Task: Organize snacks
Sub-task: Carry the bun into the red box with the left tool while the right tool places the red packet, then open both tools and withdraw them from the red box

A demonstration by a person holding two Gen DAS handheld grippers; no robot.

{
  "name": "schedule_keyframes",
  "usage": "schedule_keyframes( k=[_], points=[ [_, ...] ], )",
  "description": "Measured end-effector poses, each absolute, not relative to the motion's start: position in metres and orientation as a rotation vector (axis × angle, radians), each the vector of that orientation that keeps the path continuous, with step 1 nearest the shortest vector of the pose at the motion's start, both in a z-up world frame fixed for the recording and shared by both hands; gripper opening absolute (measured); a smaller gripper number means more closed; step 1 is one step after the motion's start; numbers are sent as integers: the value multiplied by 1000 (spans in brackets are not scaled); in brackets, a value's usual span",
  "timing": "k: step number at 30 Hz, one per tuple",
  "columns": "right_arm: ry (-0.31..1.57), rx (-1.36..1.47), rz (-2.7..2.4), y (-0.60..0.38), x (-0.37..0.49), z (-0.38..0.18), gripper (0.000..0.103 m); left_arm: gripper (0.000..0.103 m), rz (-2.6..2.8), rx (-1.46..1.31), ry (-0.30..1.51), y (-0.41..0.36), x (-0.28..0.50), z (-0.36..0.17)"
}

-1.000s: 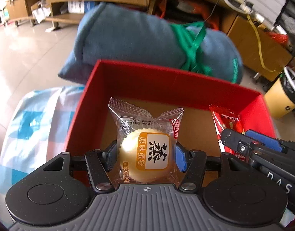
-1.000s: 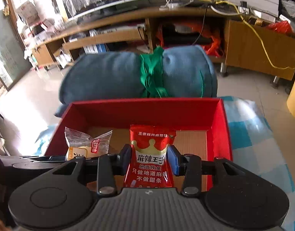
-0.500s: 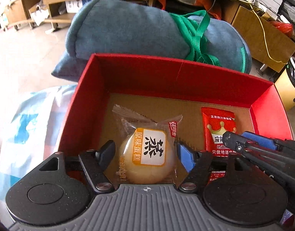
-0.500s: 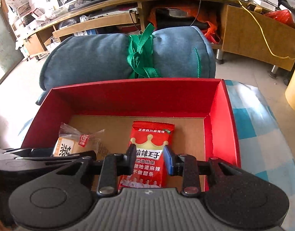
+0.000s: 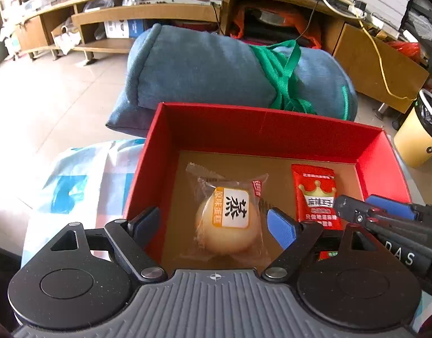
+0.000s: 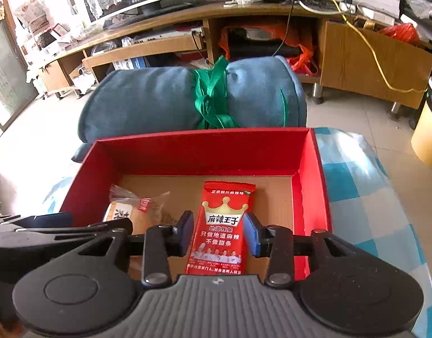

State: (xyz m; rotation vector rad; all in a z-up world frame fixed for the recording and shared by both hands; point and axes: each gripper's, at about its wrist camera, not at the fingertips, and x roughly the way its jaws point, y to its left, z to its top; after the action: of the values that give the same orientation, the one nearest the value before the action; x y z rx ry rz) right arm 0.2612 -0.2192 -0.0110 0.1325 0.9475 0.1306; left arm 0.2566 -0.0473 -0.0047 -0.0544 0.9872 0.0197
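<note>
A red box (image 5: pixel 261 129) with a brown floor stands in front of me, also in the right wrist view (image 6: pixel 204 152). A wrapped yellow cake (image 5: pixel 230 222) lies on its floor at the left, partly seen in the right wrist view (image 6: pixel 131 211). A red spicy-strip packet (image 6: pixel 221 231) lies at the right, also in the left wrist view (image 5: pixel 317 194). My left gripper (image 5: pixel 213 225) is open, its fingers apart on either side of the cake. My right gripper (image 6: pixel 218 233) is open, its pads just clear of the packet's edges.
A rolled blue blanket (image 5: pixel 232 73) tied with green strap lies behind the box. A blue-checked cloth (image 6: pixel 365 186) covers the table around the box. Wooden shelving (image 6: pixel 244 28) runs along the back. A yellow bin (image 5: pixel 418 132) stands at the right.
Both grippers lowered their snacks into the box and opened. The cake and the red packet now lie on the box floor, let go, and both grippers have drawn back slightly.
</note>
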Motion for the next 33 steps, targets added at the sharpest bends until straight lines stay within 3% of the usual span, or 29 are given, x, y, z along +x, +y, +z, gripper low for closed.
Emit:
schedule_keyframes(
  k=[4, 28, 33],
  points=[
    [936, 139, 132, -220, 250, -3, 42, 88, 10, -68, 980, -43, 246, 2],
    [950, 187, 178, -212, 194, 10, 45, 89, -34, -53, 976, -29, 191, 15],
    [961, 186, 196, -207, 186, 9, 49, 91, -47, -60, 991, -20, 181, 13]
  ],
)
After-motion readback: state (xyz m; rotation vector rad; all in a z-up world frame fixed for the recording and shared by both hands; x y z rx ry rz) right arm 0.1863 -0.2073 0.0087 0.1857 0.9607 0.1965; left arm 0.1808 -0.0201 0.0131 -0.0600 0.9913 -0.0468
